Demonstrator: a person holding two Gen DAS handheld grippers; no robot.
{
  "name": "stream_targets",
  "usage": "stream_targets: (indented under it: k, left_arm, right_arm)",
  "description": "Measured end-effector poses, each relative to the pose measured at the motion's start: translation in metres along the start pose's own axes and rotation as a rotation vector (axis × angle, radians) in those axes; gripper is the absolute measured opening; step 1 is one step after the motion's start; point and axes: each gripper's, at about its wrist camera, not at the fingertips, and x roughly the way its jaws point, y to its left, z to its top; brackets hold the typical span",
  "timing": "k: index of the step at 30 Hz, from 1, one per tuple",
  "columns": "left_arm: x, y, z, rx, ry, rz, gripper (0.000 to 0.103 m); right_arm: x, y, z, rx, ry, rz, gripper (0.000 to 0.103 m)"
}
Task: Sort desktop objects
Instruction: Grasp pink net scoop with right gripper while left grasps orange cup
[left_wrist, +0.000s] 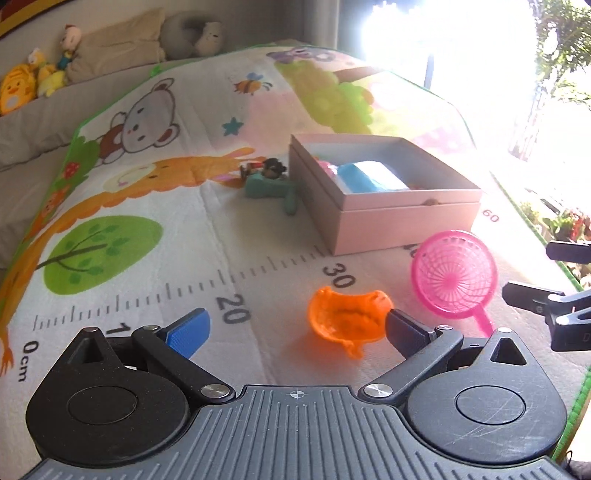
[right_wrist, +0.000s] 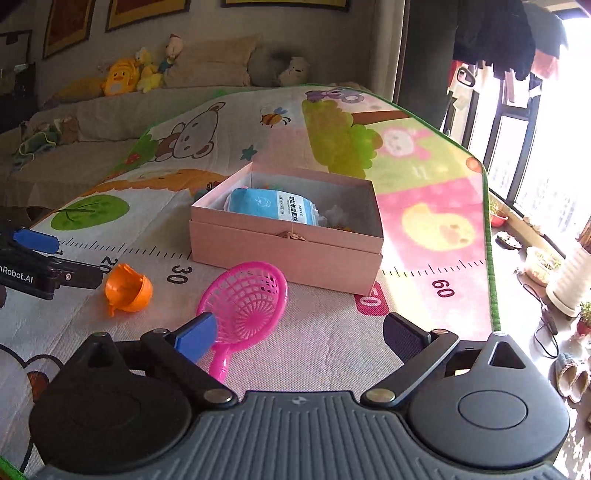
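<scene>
A cartoon play mat covers the table, with an open pink box holding a blue packet. Before it lie a pink toy strainer and an orange toy cup. Both the left gripper and right gripper gape wide, holding nothing.

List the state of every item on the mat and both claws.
Pink box: open, lidless.
Blue packet: inside the box.
Pink net scoop: on mat, not held.
Orange cup: tipped over on mat.
Left claw: open, empty.
Right claw: open, empty.
</scene>
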Motion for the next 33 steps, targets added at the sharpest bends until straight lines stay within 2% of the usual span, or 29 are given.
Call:
stream_targets:
  k: [7, 9, 11, 13, 18, 22, 25, 29, 32, 33]
  left_arm:
    - [0.033, -0.029, 0.005, 0.039, 0.041, 0.037, 0.102]
    - [0.037, -0.03, 0.006, 0.043, 0.051, 0.04, 0.091]
    - [0.039, -0.029, 0.005, 0.039, 0.065, 0.033, 0.072]
    - [0.038, -0.027, 0.004, 0.033, 0.071, 0.03, 0.064]
    - [0.027, -0.018, -0.005, 0.032, 0.065, 0.024, 0.064]
    - [0.016, -0.013, -0.018, 0.06, 0.074, 0.047, 0.063]
    - [0.01, -0.007, -0.023, 0.049, 0.079, 0.032, 0.063]
    - [0.01, -0.002, -0.024, 0.026, 0.08, 0.02, 0.072]
    - [0.014, -0.003, -0.021, 0.026, 0.08, 0.022, 0.075]
    - [0.015, -0.004, -0.02, 0.03, 0.08, 0.021, 0.075]
  right_arm:
    - [-0.002, -0.003, -0.012, -0.009, 0.003, -0.017, 0.098]
    - [-0.002, -0.002, -0.015, -0.023, 0.003, -0.023, 0.099]
    - [-0.002, 0.002, -0.017, -0.039, 0.003, -0.023, 0.099]
    - [0.0, 0.006, -0.017, -0.053, 0.006, -0.015, 0.099]
    - [0.011, 0.02, -0.009, -0.101, 0.014, 0.014, 0.103]
    - [0.03, 0.032, 0.001, -0.154, 0.04, 0.0, 0.103]
    - [0.044, 0.032, 0.008, -0.137, 0.065, 0.019, 0.103]
    - [0.059, 0.027, 0.015, -0.087, 0.109, 0.059, 0.103]
    - [0.064, 0.026, 0.015, -0.072, 0.144, 0.076, 0.081]
    - [0.063, 0.025, 0.014, -0.067, 0.143, 0.076, 0.08]
